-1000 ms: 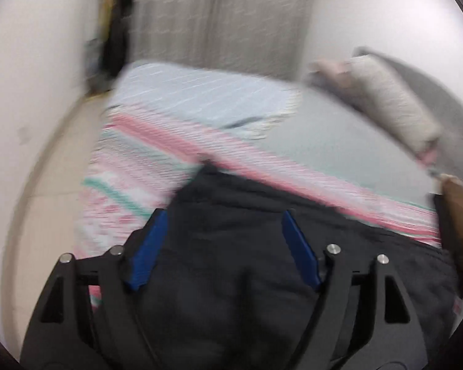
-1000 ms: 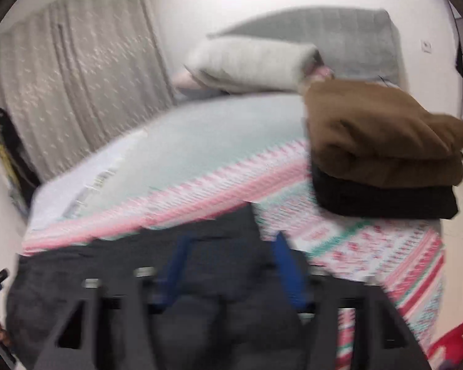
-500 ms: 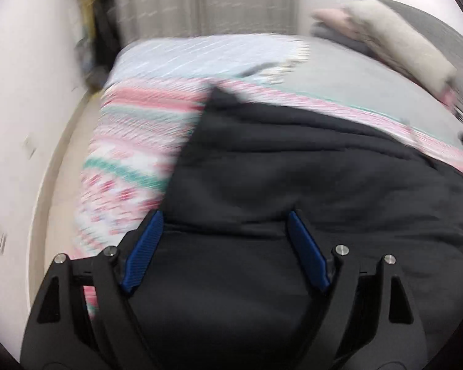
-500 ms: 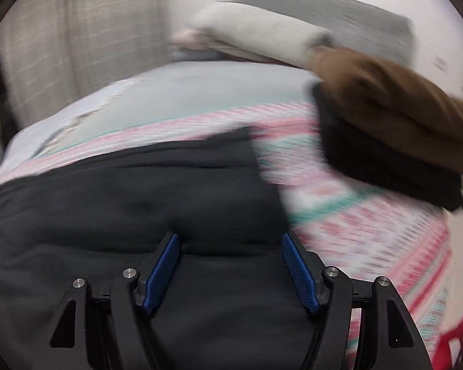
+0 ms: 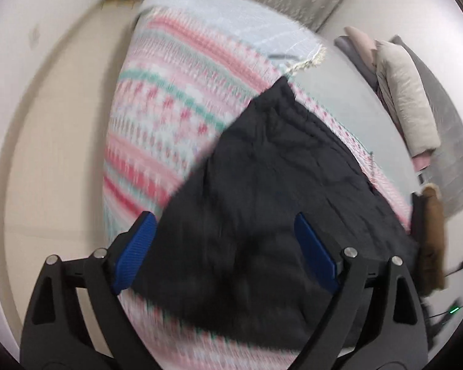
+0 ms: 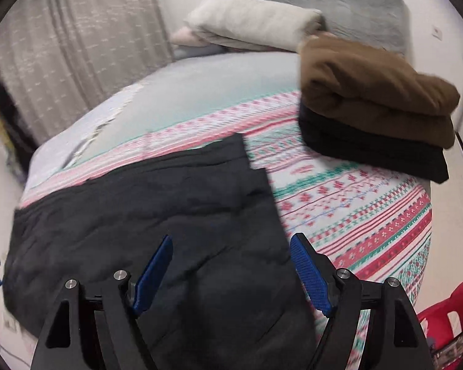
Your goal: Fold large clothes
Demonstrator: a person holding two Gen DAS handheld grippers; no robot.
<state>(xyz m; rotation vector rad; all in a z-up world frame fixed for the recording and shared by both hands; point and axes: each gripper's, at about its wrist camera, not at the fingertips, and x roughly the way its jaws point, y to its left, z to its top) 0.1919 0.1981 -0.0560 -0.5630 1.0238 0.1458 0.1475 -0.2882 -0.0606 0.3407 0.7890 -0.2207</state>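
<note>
The bed (image 6: 370,203), covered by a striped pink, white and green blanket (image 5: 157,123), carries a large dark garment (image 6: 145,203) that lies flat across its near edge, its long axis running side to side between the two hands. In the right wrist view the garment's right end, a squared, stepped edge, sits just ahead of and a little left of the right gripper (image 6: 231,273), so that the right-hand pad hangs over the patterned blanket while the left-hand pad hangs over dark cloth. In the left wrist view the garment narrows to a corner far ahead and its left edge slants down toward the left gripper (image 5: 223,251), passing close to the left-hand pad. Both hands therefore stand at opposite ends of the long axis, each near its own edge. The jaws of both grippers have just been opening and stand wide, with dark cloth lying below and between the pads but not pinched by them. A folded brown garment (image 6: 373,92) on a folded black one (image 6: 373,151) rests well apart, toward the bed's right side.
</note>
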